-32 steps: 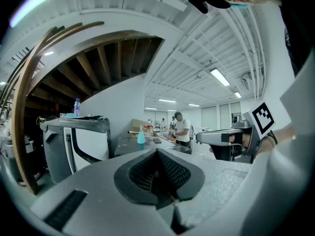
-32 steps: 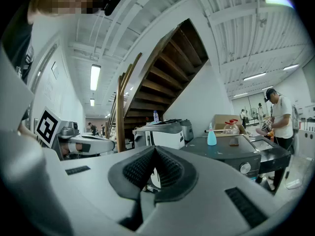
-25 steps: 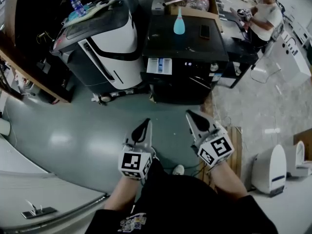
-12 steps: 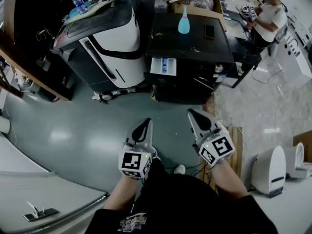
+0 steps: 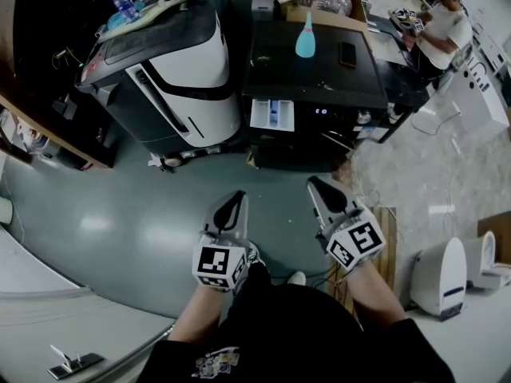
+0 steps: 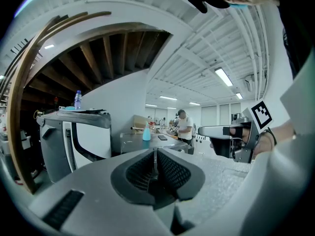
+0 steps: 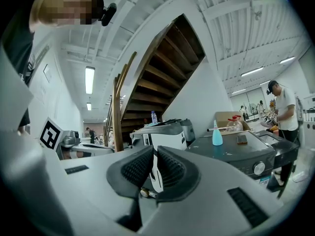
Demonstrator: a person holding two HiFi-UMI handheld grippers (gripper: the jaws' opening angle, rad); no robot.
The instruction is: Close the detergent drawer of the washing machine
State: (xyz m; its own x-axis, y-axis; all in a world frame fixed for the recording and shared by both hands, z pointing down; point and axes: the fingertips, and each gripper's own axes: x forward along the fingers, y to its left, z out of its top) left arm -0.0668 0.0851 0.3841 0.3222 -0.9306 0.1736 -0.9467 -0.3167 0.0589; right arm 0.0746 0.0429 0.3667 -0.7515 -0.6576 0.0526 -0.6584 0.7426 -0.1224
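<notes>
Both grippers held low in front of the body, pointing roughly level toward the washing machine; neither touches anything. Left gripper: pads pressed together, nothing between them. Right gripper: jaws have just been opening, now a narrow slit between the pads with nothing in it, only the background showing through in the right gripper view. Detergent drawer stands pulled out from the top left corner of the machine's front, white tray with a blue insert open to the ceiling; it lies ahead of both grippers and well apart from them, roughly on the line between the two, ahead-right of the left gripper and ahead-left of the right one. Its long axis runs out of the machine front toward the grippers, so the closing push looks to be straight ahead along that axis, against the drawer's front face. Right gripper seems a shade nearer, though the margin is slight and either could serve. Open floor to cross first. A blue bottle stands on the machine lid beyond the drawer, clear of the push line; a white appliance sits just beside the machine, ahead-left of the left gripper, close to the drawer's left flank; worth watching on approach.
</notes>
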